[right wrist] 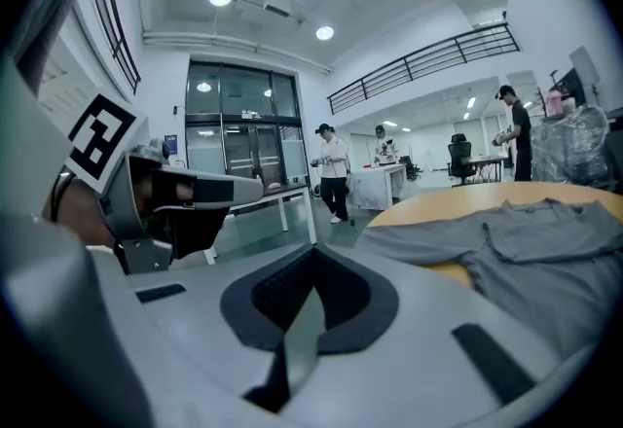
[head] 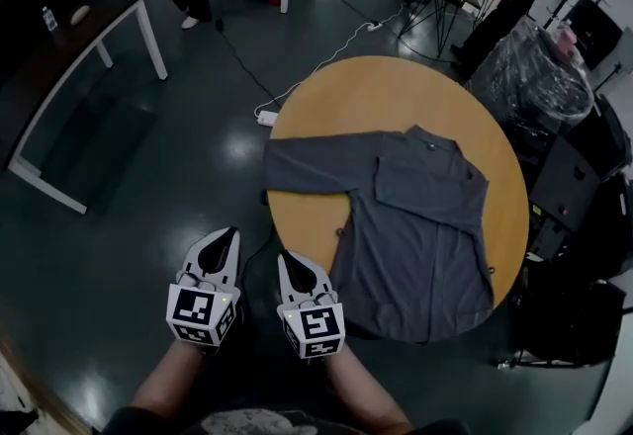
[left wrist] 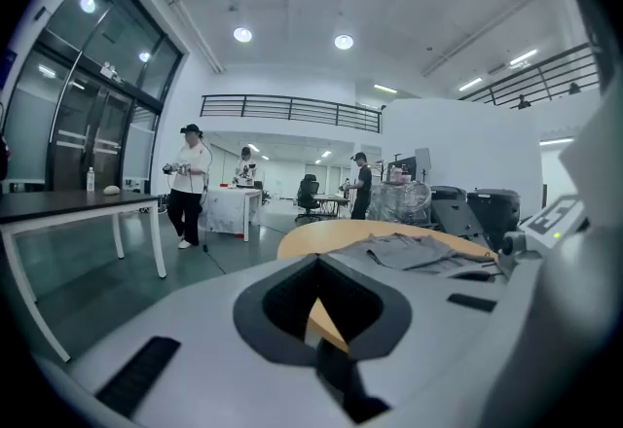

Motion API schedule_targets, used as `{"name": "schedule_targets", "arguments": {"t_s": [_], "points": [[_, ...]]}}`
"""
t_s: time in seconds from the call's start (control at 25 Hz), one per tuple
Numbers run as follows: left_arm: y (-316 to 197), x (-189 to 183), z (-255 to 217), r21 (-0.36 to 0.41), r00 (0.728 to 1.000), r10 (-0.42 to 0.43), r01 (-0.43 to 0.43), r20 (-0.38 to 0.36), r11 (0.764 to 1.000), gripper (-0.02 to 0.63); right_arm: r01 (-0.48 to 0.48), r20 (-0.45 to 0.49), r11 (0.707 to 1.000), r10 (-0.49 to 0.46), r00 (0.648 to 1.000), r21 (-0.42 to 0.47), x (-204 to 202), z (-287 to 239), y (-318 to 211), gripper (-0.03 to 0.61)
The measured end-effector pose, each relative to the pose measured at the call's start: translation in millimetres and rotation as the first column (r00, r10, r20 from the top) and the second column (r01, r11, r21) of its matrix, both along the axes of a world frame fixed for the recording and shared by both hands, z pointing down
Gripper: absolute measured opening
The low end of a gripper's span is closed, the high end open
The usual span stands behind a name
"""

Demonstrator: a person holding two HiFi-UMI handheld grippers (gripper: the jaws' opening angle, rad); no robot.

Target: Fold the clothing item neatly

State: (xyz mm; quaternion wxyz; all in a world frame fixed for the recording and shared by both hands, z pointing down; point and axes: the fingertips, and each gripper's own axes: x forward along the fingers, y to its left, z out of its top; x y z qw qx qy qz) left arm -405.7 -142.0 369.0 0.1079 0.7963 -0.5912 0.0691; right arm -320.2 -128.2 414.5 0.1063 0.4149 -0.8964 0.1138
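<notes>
Ready to fold: your left gripper [head: 232, 231] and right gripper [head: 284, 256] hang clenched, empty, short of the table [head: 396, 92].
The shirt [head: 420, 235] lies flat there, one sleeve [head: 307, 176] stretched left; next, probably open up and take that sleeve.

shirt [head: 415, 235] flat on tabletop [head: 396, 92], sleeve [head: 307, 171] out to its left edge | left gripper [head: 226, 237], right gripper [head: 289, 262] side by side, before tabletop's near-left edge | power strip [head: 267, 116] on floor [head: 148, 186] behind-left

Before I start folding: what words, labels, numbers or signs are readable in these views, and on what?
No readable text in any view.
Cubes on the left gripper and right gripper: black-and-white square marker patterns only, no words.
The shirt on the table: no legible label or print.
</notes>
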Motion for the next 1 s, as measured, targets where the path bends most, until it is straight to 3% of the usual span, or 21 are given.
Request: {"name": "schedule_targets", "arguments": {"t_s": [0.2,0.36,0.6,0.88,1.0], "points": [[-24.5,-59.0,18.4,-0.025,0.998,0.057,-0.057,-0.015,0.998,0.008,-0.097,-0.048,0.995,0.096,0.994,-0.022,-60.1,21.2,-25.9,-0.011],[-36.8,-95.5,41.3,-0.07,0.994,0.104,-0.106,-0.025,0.992,0.008,-0.203,-0.072,0.978,0.199,0.977,-0.052,-85.8,47.5,-39.2,-0.011],[-55.6,-112.1,105.9,-0.118,0.987,0.155,-0.158,-0.041,0.98,0.008,-0.27,-0.148,0.953,0.25,0.957,-0.138,-97.6,125.9,-52.3,-0.002],[-81.1,-121.6,157.9,-0.121,0.993,0.094,-0.102,-0.07,0.987,0.008,-0.292,-0.184,0.952,0.271,0.945,-0.094,-93.0,187.7,-87.5,0.062],[-90.6,-122.9,177.2,-0.136,0.995,0.085,-0.093,-0.06,0.986,0.008,-0.326,-0.181,0.937,0.301,0.936,-0.126,-90.5,217.1,-101.1,0.078]]}}
